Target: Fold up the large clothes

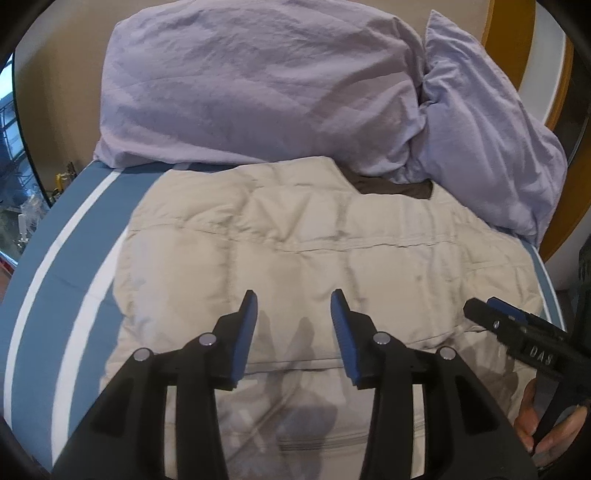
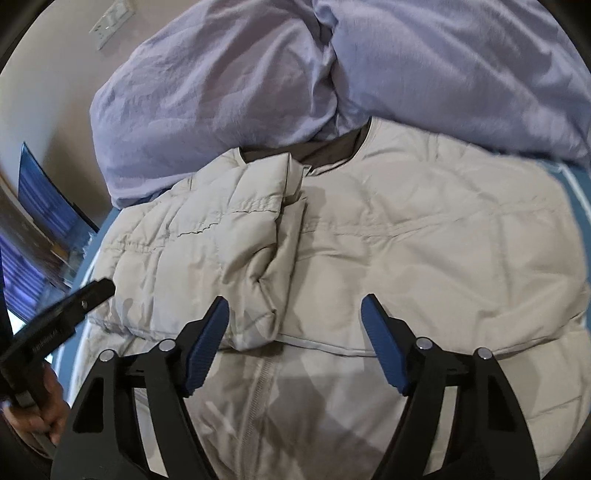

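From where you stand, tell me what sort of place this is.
Most likely a bedroom. A beige quilted jacket lies on a bed with a blue, white-striped sheet, lilac pillows are piled behind it, and a window shows at the left edge.

A bed (image 1: pixel 44 295) with a blue, white-striped cover stands against a beige wall (image 1: pixel 66 92). Rumpled lavender pillows (image 1: pixel 251 81) lie at its head, and a window (image 1: pixel 11 147) shows daylight at the left. A white wall outlet (image 2: pixel 110 24) sits high on the wall.
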`<state>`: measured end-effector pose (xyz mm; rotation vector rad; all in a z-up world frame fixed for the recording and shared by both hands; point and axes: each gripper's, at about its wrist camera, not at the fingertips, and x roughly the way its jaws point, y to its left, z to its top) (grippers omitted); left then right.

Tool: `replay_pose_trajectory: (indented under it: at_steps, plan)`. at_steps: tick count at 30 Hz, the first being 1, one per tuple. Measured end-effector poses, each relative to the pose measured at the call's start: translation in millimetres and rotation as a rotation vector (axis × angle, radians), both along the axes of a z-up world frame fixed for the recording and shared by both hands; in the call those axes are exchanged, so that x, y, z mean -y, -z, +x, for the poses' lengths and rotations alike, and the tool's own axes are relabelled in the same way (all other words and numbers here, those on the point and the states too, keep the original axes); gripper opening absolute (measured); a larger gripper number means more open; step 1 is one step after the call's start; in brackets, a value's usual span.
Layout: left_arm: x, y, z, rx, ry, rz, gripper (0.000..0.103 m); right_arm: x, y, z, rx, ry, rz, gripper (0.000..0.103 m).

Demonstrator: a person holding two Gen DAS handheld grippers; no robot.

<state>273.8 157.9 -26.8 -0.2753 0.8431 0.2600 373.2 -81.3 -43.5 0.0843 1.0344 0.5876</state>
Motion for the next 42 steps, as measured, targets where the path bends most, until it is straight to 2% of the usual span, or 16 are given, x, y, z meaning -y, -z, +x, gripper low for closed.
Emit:
replay_pose_trajectory:
  at_steps: [2, 4, 5, 6, 8, 12, 16, 22, 24, 25, 26, 28, 29, 30, 33, 42]
  plan:
    - [-4, 2, -2, -0.005, -0.007, 0.007, 0.043, -3, 5, 4, -0.026, 0.016, 0.011, 0.073]
    - [-7, 3, -4, -0.009, -0.012, 0.019, 0.044, -4, 8, 5, -0.032, 0.029, 0.015, 0.064]
    - [-8, 4, -5, -0.011, -0.014, 0.026, 0.044, -6, 9, 5, -0.028, 0.027, 0.018, 0.05]
    - [-10, 4, -6, -0.012, -0.016, 0.032, 0.045, -7, 9, 5, -0.025, 0.021, 0.023, 0.029]
    - [-12, 5, -10, -0.014, -0.018, 0.046, 0.046, -8, 7, 1, -0.025, -0.01, 0.054, 0.014]
    - [-18, 6, -17, -0.017, -0.03, 0.064, 0.049, -2, -4, -9, 0.039, 0.015, 0.05, 0.009]
    - [-25, 8, -26, -0.022, -0.043, 0.076, 0.05, 7, -10, -15, 0.05, 0.056, 0.049, 0.008]
    - [-34, 13, -40, -0.034, -0.065, 0.065, 0.05, 3, 14, -10, 0.008, 0.084, -0.04, 0.009]
    - [-35, 13, -47, -0.034, -0.066, 0.067, 0.054, 2, 11, -12, 0.022, 0.081, -0.053, 0.01]
    - [-36, 13, -52, -0.033, -0.07, 0.075, 0.06, 3, 8, -13, 0.024, 0.078, -0.05, 0.013]
    - [-38, 12, -56, -0.032, -0.076, 0.085, 0.066, 5, 6, -15, 0.02, 0.076, -0.05, 0.019]
    - [-41, 11, -67, -0.029, -0.084, 0.095, 0.071, 11, 3, -20, 0.004, 0.072, -0.043, 0.04]
    - [-43, 11, -71, -0.03, -0.085, 0.095, 0.073, 15, 1, -23, -0.001, 0.071, -0.037, 0.057]
    - [-45, 10, -78, -0.033, -0.085, 0.091, 0.074, 18, -1, -25, 0.0, 0.069, -0.032, 0.064]
    - [-51, 11, -100, -0.036, -0.076, 0.079, 0.08, 31, -10, -39, 0.025, 0.06, -0.057, 0.067]
    - [-62, 27, -174, -0.07, -0.02, 0.022, 0.081, 113, -22, -82, 0.058, 0.067, -0.155, 0.071]
